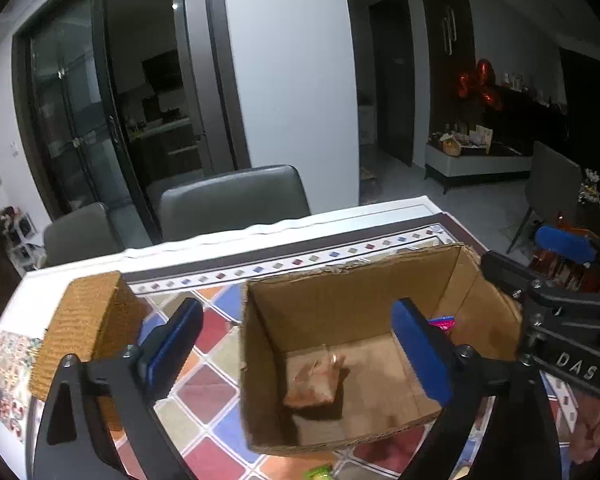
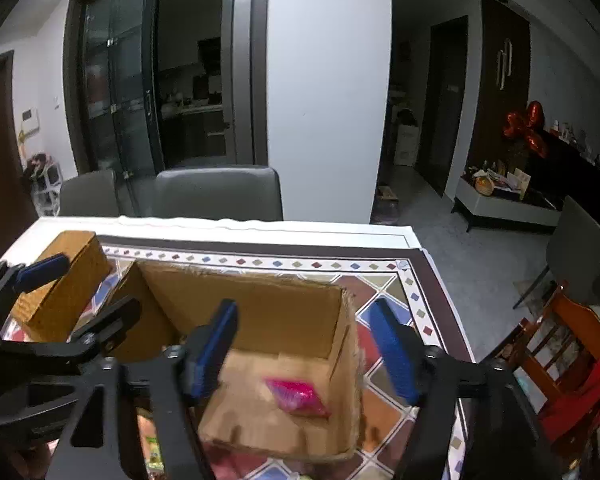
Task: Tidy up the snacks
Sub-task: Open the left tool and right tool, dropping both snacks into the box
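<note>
An open cardboard box (image 1: 352, 296) stands on the patterned tablecloth; it also shows in the right wrist view (image 2: 260, 312). Inside lie a brown snack packet (image 1: 314, 380) and a pink snack packet (image 2: 298, 396), whose edge shows in the left wrist view (image 1: 442, 322). My left gripper (image 1: 300, 352) is open and empty above the box's left part. My right gripper (image 2: 308, 352) is open and empty above the box, over the pink packet. A green packet (image 1: 320, 472) lies in front of the box; it also shows in the right wrist view (image 2: 152, 448).
A closed brown woven box (image 1: 84, 328) stands left of the cardboard box, also in the right wrist view (image 2: 60, 284). Grey chairs (image 1: 232, 200) stand behind the table. A wooden chair (image 2: 568, 344) with red cloth is at the right.
</note>
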The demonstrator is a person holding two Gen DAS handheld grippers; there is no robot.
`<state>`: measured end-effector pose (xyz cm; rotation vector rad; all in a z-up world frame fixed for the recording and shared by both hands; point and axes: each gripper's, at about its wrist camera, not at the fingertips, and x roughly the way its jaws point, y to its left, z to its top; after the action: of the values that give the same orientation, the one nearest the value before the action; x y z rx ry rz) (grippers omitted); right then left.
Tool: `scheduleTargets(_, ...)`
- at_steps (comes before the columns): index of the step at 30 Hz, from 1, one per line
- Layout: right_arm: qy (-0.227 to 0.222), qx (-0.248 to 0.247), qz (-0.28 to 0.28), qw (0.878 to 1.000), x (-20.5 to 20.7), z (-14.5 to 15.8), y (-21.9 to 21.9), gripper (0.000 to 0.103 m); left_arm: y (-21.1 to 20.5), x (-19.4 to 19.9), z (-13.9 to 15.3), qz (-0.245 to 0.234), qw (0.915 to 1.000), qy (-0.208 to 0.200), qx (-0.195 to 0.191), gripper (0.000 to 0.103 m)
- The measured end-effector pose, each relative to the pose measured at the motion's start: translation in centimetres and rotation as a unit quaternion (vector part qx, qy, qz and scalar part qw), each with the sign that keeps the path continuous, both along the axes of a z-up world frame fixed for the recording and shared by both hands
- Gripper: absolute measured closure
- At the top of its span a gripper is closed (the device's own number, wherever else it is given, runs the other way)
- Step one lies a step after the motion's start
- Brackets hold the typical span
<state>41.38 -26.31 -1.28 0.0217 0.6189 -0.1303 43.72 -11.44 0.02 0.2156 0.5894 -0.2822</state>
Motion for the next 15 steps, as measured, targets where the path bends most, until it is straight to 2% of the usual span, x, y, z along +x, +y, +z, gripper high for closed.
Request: scheduleTargets(15,-0.027,-0.008,-0.007,1.000,-3.4,1.9,0.4,0.026,1.8,-3.4,1.8,0.021,0.9996,-0.013,0.009,0.004)
